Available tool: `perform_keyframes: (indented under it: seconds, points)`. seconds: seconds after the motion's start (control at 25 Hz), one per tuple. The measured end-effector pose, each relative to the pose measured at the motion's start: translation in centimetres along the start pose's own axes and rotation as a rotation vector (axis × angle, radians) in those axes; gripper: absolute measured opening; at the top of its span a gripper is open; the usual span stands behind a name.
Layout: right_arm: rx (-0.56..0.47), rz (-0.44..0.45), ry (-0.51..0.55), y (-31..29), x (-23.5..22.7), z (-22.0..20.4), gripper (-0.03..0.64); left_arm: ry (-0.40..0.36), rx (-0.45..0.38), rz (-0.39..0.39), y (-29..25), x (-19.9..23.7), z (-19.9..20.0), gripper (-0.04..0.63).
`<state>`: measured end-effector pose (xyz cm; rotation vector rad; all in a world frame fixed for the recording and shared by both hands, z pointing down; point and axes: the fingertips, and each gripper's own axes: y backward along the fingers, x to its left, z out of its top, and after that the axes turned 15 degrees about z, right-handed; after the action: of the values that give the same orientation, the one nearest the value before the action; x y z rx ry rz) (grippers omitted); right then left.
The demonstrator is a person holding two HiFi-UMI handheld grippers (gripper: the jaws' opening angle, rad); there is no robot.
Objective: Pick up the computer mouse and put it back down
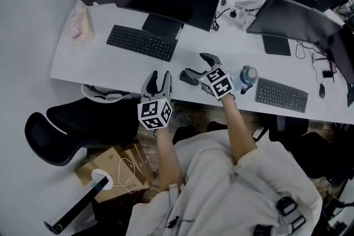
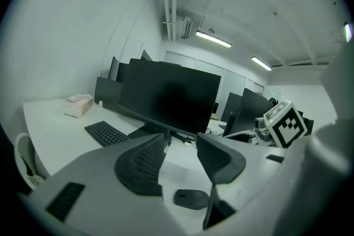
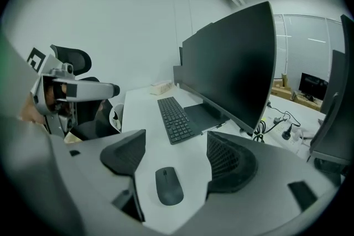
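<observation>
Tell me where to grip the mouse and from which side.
Grip the mouse across its long sides at mid-length, probably coming from above with the right claw. It lies flat and low on the desk, its long axis running along the gap between that claw's open jaws.

The small black computer mouse [image 3: 168, 186] looks like smooth matt plastic with a faint sheen along its back. The white counter [image 3: 144, 113] has a smooth, evenly matt top. The grey right tongs [image 3: 176, 136] have smooth hard plastic shells, and their dark inner pads [image 3: 229, 160] carry a fine gridded, rubbery-looking texture. The wide black monitor [image 3: 238, 63] has a dull, faintly reflective screen. The brown cardboard box [image 1: 110, 166] looks rough and papery.
</observation>
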<state>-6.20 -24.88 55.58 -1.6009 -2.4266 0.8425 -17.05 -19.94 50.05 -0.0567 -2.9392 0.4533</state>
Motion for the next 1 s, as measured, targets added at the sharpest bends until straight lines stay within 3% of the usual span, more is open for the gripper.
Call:
perform_keyframes:
  seconds: [0.36,0.8,1.0]
  points:
    - [0.076,0.023,-0.066,-3.8,-0.3,-3.5,0.356,-0.017,0.022,-0.062,-0.3,0.1,-1.0,0.194]
    - [0.288,0.124,0.042,-7.4,0.0,-8.6,0.356,-0.119,0.070,-0.102,-0.7,0.8,-3.4,0.167]
    - [0.266,0.173,-0.021,-8.2,0.1,-9.7,0.356,-0.122,0.069,-0.117,-0.4,1.5,-4.0,0.166]
